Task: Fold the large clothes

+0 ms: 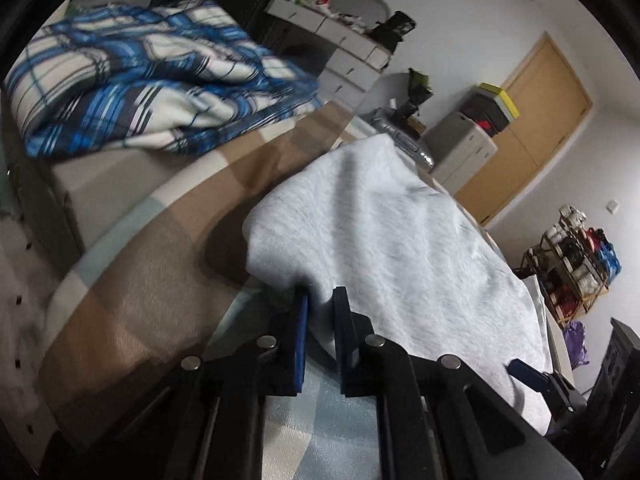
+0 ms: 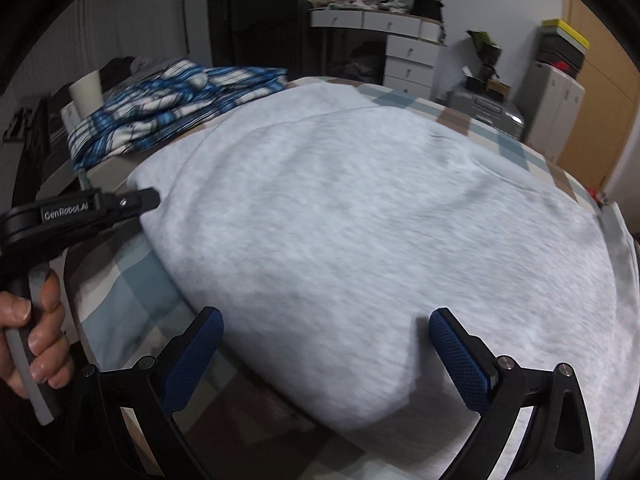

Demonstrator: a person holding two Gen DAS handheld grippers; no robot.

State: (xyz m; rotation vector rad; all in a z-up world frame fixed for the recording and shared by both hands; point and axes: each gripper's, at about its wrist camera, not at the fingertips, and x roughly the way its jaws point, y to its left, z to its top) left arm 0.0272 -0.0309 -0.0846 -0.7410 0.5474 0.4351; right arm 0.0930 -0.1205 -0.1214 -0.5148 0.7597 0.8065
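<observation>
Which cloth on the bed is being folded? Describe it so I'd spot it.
Start at the checked bed cover. The pale grey garment lies spread across its middle. Unlike the blue plaid bedding heaped behind it, it is plain and patternless.

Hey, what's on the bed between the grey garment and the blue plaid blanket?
Only bare checked bedsheet lies between the grey garment and the blue plaid blanket, clearest in the left wrist view.

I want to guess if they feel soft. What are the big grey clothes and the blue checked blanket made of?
The grey garment looks like thick knitted cotton fleece, sweatshirt stuff: matte, speckled grey, with soft rounded folds. The blue checked blanket looks like thin woven cotton over padding: smooth printed stripes and puffy creases. Both are probably soft, though the look alone cannot settle the fibre.
</observation>
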